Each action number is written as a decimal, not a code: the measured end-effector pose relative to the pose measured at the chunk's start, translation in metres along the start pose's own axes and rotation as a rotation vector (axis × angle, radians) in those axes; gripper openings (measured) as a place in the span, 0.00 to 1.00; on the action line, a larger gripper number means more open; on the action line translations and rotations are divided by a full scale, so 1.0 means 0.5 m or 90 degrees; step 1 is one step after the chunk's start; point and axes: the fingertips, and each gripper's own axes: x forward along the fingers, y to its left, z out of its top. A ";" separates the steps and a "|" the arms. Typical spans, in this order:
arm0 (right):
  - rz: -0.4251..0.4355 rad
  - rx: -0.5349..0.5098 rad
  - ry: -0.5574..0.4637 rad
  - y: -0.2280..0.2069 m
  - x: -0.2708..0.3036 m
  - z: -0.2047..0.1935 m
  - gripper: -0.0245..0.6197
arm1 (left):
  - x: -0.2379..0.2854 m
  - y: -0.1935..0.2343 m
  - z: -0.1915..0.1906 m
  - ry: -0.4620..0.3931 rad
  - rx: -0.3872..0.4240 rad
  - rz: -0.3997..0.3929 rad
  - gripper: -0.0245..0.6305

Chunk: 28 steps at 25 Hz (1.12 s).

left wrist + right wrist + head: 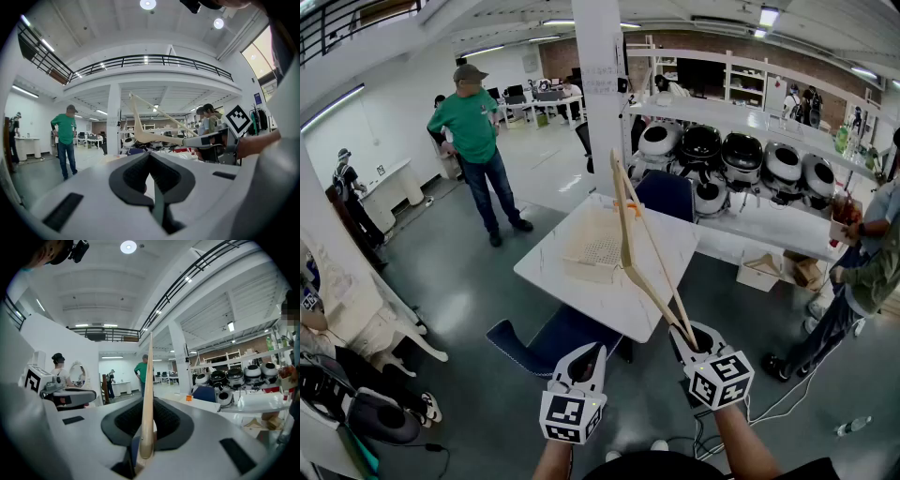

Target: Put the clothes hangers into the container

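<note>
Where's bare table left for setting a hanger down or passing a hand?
Bare: the table strip between the basket and the near edge, plus the left corner beside the basket. The basket floor looks empty. Tight: the right side, where the hanger in the right tongs crosses above the top. The cookers shelf behind is packed.

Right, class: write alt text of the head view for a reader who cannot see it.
The right hand-held gripper holds a wooden clothes hanger up above a white table bearing a cream mesh basket. The left hand-held gripper is empty.
</note>
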 end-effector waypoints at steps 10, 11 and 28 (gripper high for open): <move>0.012 0.008 -0.002 -0.008 0.008 0.000 0.14 | 0.006 0.001 -0.002 0.003 -0.001 0.011 0.04; 0.014 0.008 -0.001 -0.010 0.009 0.001 0.14 | 0.008 0.000 -0.001 0.005 -0.001 0.012 0.04; 0.044 0.012 0.001 -0.071 0.028 -0.002 0.14 | 0.059 -0.028 -0.006 0.022 0.005 0.036 0.04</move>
